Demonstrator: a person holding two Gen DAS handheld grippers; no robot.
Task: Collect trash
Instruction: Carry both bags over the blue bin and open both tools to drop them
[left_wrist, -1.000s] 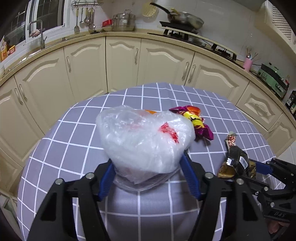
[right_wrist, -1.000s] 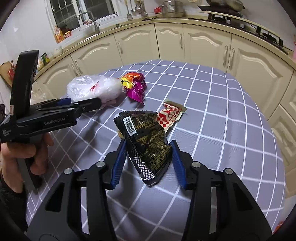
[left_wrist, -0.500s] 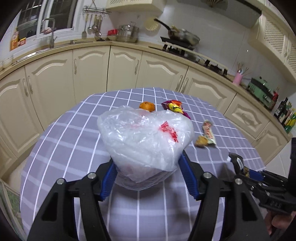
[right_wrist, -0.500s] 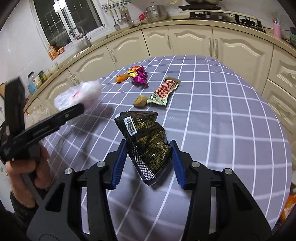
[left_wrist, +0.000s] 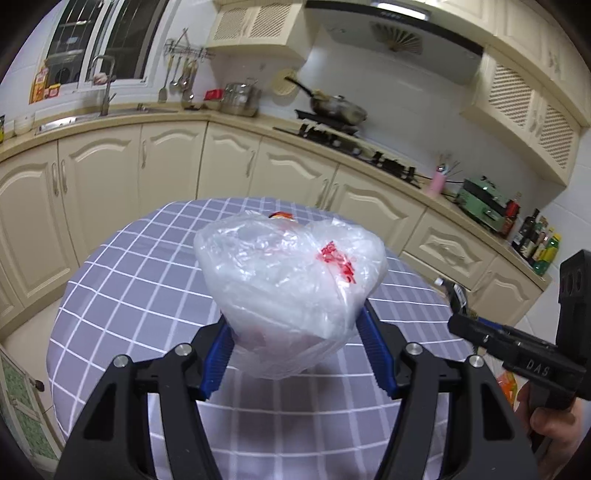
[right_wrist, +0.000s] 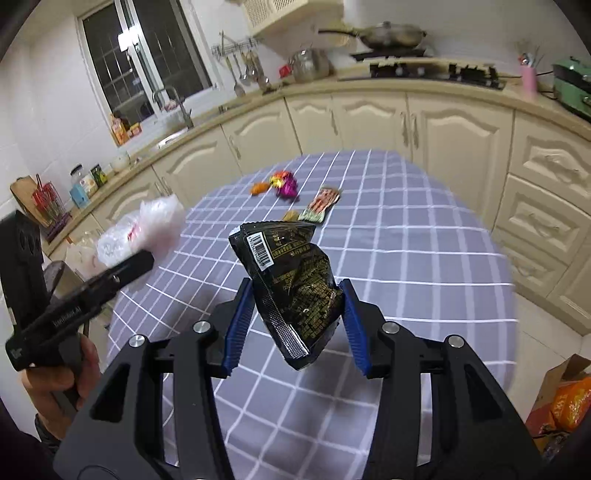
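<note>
We are holding the left hand-held gripper (left_wrist: 295, 350) clamped on a crumpled clear plastic bag (left_wrist: 291, 288), lifted above the bench (left_wrist: 147, 280). Our right hand-held gripper (right_wrist: 293, 325) is squeezing a black snack packet (right_wrist: 291, 284) between its blue pads (right_wrist: 352, 332), also raised clear of the checked cloth. So two pieces of trash are in hand, though we are not seeing any bin in either view. Farther out on the bench, more is waiting: a red-patterned wrapper (right_wrist: 321, 205), a small brown scrap (right_wrist: 290, 215) just beside it, a purple foil wrapper (right_wrist: 286, 183), and an orange piece (right_wrist: 258, 188) next to that. We judge the collecting is partway through, with these four left.
</note>
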